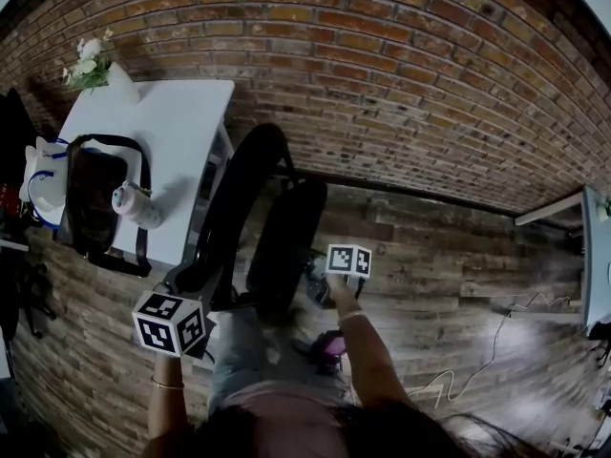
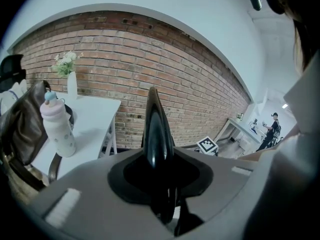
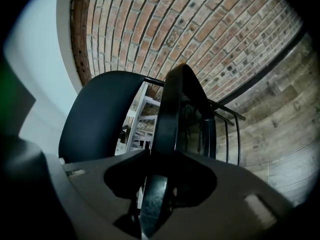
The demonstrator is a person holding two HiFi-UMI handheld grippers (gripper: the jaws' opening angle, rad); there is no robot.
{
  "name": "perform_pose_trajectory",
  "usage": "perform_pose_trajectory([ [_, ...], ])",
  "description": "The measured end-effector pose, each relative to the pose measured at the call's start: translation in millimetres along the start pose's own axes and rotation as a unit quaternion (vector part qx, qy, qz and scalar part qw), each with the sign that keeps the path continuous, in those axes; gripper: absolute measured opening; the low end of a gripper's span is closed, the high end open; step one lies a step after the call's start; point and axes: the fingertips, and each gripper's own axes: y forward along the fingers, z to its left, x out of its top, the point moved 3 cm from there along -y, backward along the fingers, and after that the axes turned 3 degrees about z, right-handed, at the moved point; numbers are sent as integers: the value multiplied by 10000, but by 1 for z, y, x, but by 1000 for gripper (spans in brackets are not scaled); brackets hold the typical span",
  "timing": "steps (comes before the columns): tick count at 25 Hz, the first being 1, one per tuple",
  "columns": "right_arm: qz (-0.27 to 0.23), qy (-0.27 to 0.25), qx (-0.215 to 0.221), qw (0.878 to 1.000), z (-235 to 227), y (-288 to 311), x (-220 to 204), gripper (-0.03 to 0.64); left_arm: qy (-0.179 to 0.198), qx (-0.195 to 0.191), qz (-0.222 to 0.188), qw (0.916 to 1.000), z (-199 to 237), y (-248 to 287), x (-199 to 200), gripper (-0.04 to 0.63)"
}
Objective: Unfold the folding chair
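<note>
Two grippers clamp the folding chair (image 1: pixel 260 203); left gripper (image 2: pixel 159 174) on its backrest (image 2: pixel 156 129), right gripper (image 3: pixel 160 176) on its seat (image 3: pixel 172 114).

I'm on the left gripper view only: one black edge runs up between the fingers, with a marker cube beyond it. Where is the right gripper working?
Observer: The right gripper is at the chair's right panel. That panel's edge runs between its fingers, though I can't tell whether they press on it.
Operator: Have the two panels come apart, or are they flat together?
Observer: Apart. In the right gripper view the left panel stands clear to one side, and the white table's legs show through the gap between the two.
</note>
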Motion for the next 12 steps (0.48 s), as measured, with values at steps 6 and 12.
perform_pose_trajectory([
  [6,41,66,35,10000,-18,-21,-1,135,8,46,-41,10000,-15,5,-4,91],
  [12,-19,128,81,9999,-33,-38,0,140,0,7,-98,10000,-29,10,-7,90],
])
